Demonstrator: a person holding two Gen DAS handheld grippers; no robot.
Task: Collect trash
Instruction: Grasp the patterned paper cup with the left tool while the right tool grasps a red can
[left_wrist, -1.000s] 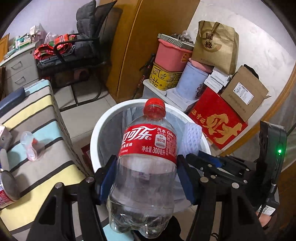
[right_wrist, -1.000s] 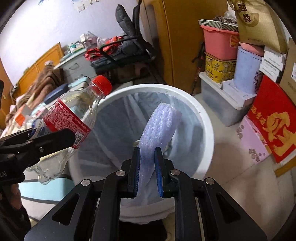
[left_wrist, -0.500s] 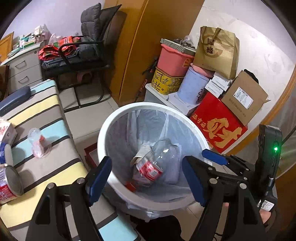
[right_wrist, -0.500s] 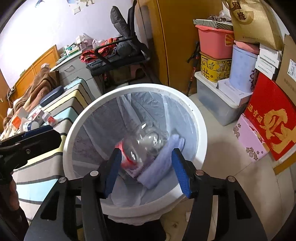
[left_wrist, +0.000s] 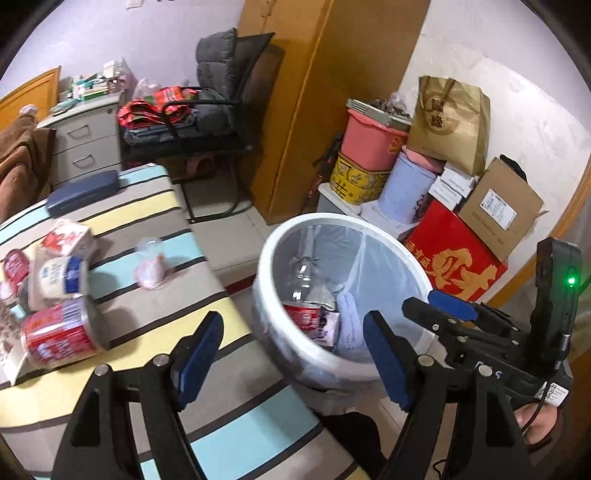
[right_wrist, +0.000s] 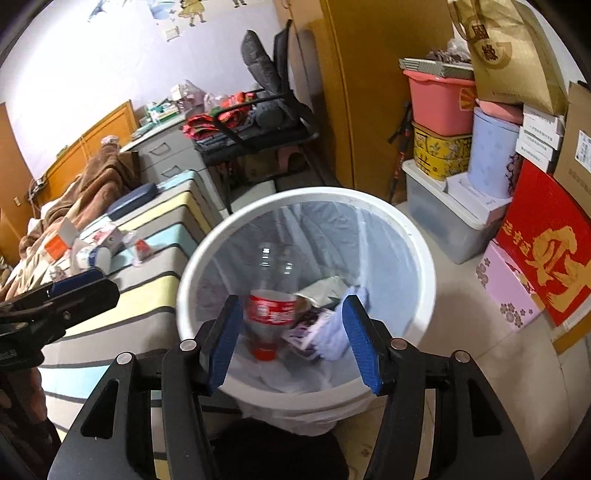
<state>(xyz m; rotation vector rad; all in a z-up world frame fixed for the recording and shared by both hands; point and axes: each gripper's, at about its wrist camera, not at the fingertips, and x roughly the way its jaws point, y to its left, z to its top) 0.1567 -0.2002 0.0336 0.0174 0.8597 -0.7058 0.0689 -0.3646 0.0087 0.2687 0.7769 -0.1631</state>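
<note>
Left gripper (left_wrist: 291, 354), right gripper (right_wrist: 295, 338): jaws just opened, wide, empty; clear red-labelled plastic bottle (right_wrist: 271, 308) inside white round lined bin (right_wrist: 207, 258).

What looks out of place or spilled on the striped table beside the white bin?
On the striped table, a red metal can lies on its side instead of standing, next to a tipped white cup with a blue band and a small white and red carton. No liquid is visibly spilled.
</note>
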